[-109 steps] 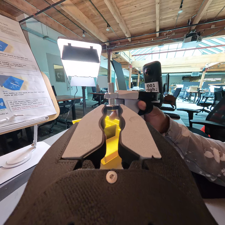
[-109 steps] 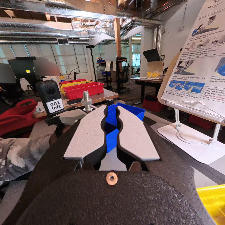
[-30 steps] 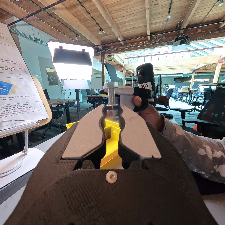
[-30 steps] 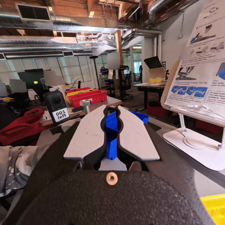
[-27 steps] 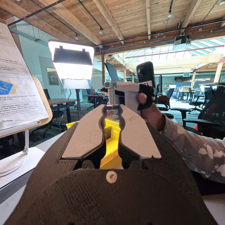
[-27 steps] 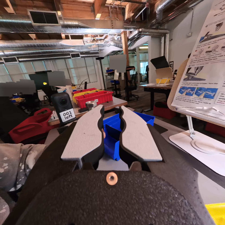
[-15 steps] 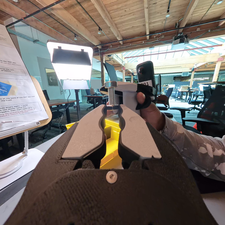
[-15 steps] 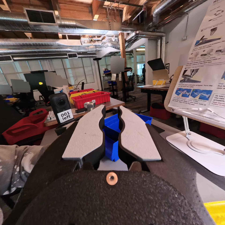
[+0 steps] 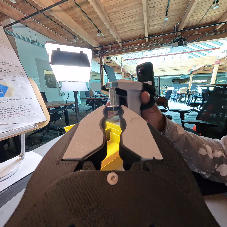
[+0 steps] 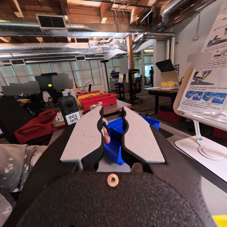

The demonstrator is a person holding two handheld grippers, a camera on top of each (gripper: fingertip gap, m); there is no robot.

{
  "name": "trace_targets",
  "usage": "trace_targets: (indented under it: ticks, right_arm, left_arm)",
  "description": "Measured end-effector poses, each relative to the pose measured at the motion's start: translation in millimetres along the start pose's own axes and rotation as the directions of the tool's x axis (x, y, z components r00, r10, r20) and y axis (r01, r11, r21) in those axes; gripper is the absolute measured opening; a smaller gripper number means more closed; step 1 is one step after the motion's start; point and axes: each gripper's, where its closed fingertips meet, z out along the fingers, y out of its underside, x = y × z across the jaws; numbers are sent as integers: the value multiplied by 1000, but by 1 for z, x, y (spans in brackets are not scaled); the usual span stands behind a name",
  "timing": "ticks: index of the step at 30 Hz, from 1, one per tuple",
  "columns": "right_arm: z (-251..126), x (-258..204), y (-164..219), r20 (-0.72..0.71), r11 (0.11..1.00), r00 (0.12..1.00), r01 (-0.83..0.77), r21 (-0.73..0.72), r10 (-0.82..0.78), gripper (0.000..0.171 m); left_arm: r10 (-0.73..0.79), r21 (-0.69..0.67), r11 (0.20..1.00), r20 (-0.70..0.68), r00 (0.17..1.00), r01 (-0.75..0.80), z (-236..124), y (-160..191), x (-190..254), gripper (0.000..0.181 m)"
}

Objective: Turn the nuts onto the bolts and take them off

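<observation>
My left gripper [image 9: 112, 108] is shut on the hex head of a steel bolt [image 9: 112, 97] and holds it upright, thread pointing up. A steel nut [image 9: 111, 85] sits at the very top end of the thread. My right gripper [image 10: 112, 108] is open and empty. The nut [image 10: 94, 106] peeks out just beyond the tip of its left finger, outside the gap. In the left wrist view the right gripper's fingers [image 9: 130, 86] reach in from the right at nut height, held by a hand [image 9: 151, 110].
A yellow bin [image 9: 110, 135] lies on the white table below my left gripper. A blue bin [image 10: 149, 121] lies below my right one. An instruction board on a white stand [image 9: 18, 98] stands beside them, also in the right wrist view [image 10: 202, 98]. About 4 centimeters separates my left fingertips from my right.
The nut has climbed from mid-thread to the top end of the bolt. In the last half second my right gripper has opened wider and now sits just right of the nut.
</observation>
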Motion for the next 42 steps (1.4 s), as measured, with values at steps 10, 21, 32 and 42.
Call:
trace_targets:
  ticks: [10, 21, 32, 42]
  right_arm:
    - [-1, 12, 2, -85, 999, 995, 52, 1, -52, 16]
    - [7, -10, 8, 27, 999, 999, 28, -43, -27, 37]
    - [6, -18, 7, 101, 999, 994, -46, -29, 49, 27]
    - [5, -21, 22, 111, 984, 989, 112, -139, -97, 18]
  left_arm:
    - [12, 7, 1000, -1, 1000, -12, -1, -2, 0, 18]
    - [-9, -5, 1000, 5, 1000, 9, 0, 4, 0, 18]
    - [-17, 31, 999, -19, 1000, 18, -2, -1, 2, 18]
    - [-71, -74, 995, -87, 994, 65, 5, 20, 8, 18]
